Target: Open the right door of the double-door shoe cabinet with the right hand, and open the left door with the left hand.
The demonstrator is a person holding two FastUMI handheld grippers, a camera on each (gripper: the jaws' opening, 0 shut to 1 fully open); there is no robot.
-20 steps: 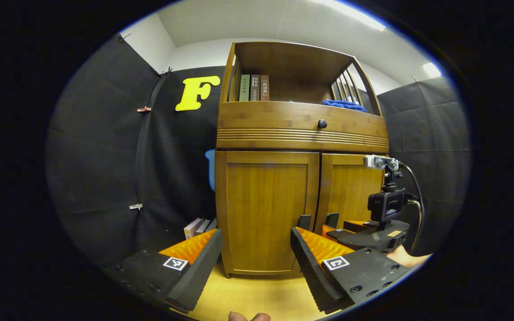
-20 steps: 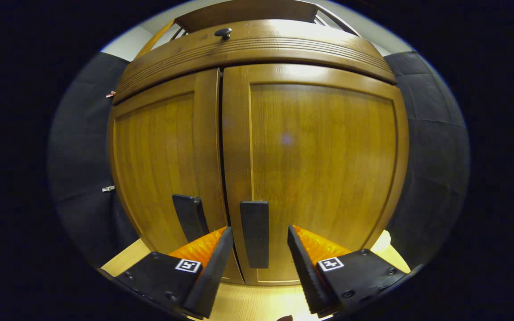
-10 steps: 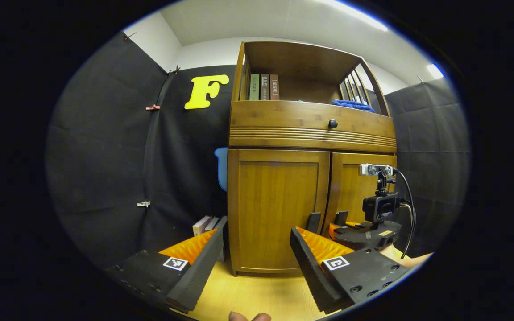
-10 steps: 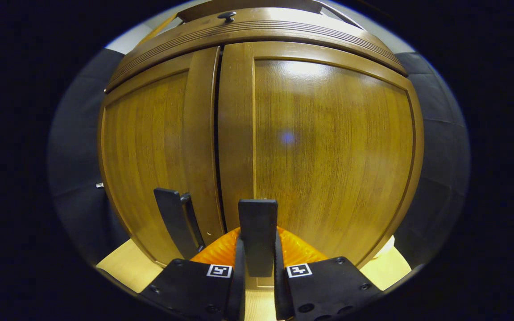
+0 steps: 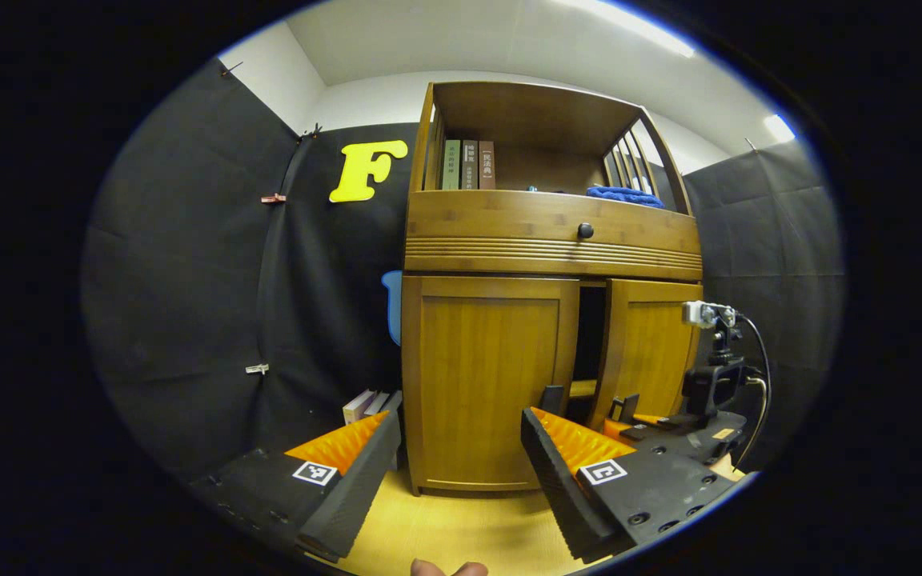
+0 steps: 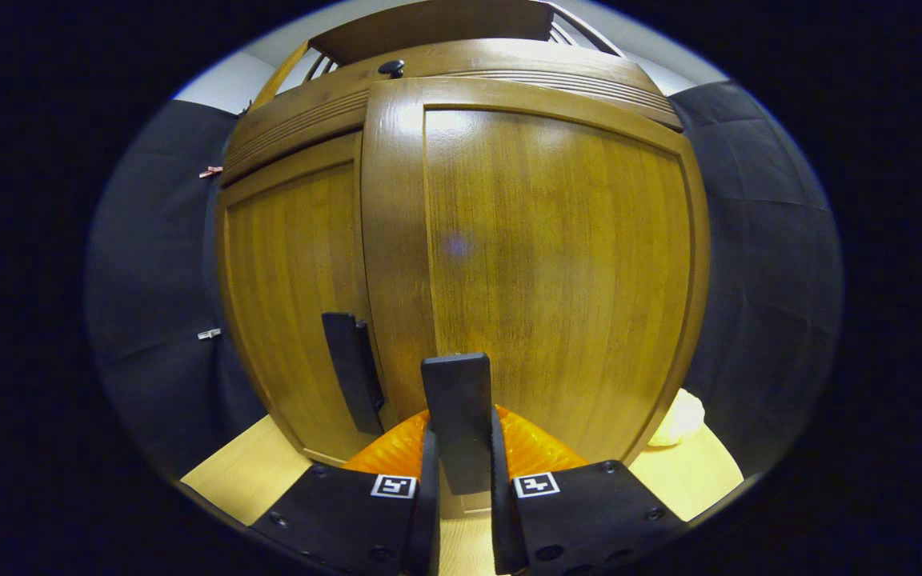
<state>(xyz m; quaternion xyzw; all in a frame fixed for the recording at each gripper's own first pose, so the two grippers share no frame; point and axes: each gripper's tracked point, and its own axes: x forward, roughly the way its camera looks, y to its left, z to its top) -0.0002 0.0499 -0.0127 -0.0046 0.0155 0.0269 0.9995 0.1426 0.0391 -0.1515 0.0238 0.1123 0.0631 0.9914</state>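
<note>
Right gripper (image 6: 461, 480): both fingers pressed on the black handle (image 6: 456, 420) of the right door (image 6: 541, 264), one on each side of it, jaws clamped with no gap showing. The handle stands upright between the fingertips, rising above them. Just left of the jaws hangs the black handle of the left door (image 6: 353, 380), free of any contact. The right door's free edge stands proud of the left door (image 6: 293, 296), so the right door is ajar and the left one lies flush in the frame. Above both doors runs the ribbed drawer front (image 6: 445, 76) with a dark knob (image 6: 390, 68). Below the jaws, pale wooden floor (image 6: 229, 480).

Left gripper (image 5: 457, 472): jaws spread wide, nothing between them, fingers well apart from the shoe cabinet (image 5: 549, 240). Straight ahead between the fingers sits the closed left door. Right of the jaws, a dark gap (image 5: 591, 332) separates it from the right door, which is swung outward. The right gripper is seen farther right, at that door's lower edge, with its camera mount and cable above it.

Up top, the open shelf holds three books (image 5: 468, 165) at left and a blue cloth (image 5: 623, 195) at right. More books (image 5: 365, 404) lean on the floor left of the cabinet.
</note>
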